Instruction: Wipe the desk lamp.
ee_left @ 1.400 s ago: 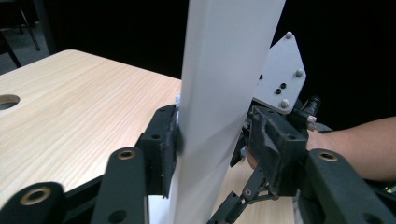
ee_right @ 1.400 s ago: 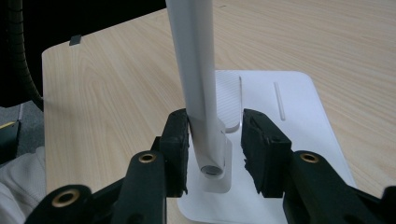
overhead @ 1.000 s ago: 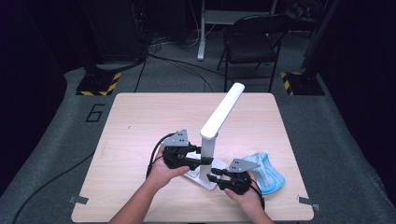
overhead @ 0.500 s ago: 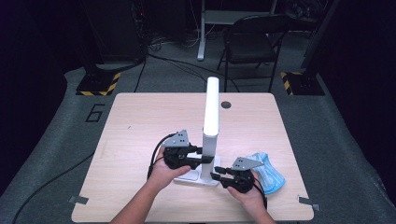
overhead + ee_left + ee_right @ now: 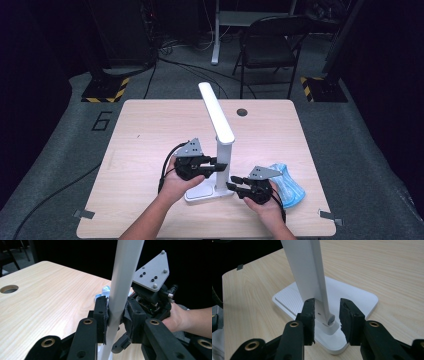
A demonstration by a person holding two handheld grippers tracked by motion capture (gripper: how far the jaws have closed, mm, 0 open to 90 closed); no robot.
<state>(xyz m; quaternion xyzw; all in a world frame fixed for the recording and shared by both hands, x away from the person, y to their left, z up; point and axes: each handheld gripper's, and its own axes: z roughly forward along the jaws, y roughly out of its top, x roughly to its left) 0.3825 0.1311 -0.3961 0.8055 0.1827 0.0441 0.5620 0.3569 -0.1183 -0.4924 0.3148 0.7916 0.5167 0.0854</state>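
Note:
A white desk lamp (image 5: 221,159) stands on its flat base (image 5: 200,194) near the table's front middle, its long head slanting up and back to the left. My left gripper (image 5: 219,164) is shut on the upright post (image 5: 119,293), one jaw pressing each side. My right gripper (image 5: 233,183) sits low at the right of the base, open. Its jaws straddle the post's foot (image 5: 324,312) above the base (image 5: 357,296), with a gap on the right side. The right gripper's grey plate (image 5: 152,268) stands just behind the post in the left gripper view.
A blue bundle (image 5: 288,182) lies on the table right of my right hand, and its edge peeks out behind the post (image 5: 104,290). A round cable hole (image 5: 242,112) sits at the far edge of the wooden table (image 5: 150,130). A folding chair (image 5: 267,47) stands beyond.
The lamp head has swung from pointing far-right to pointing far-left, and the post stands a little farther right. Both grippers stayed at the post and base.

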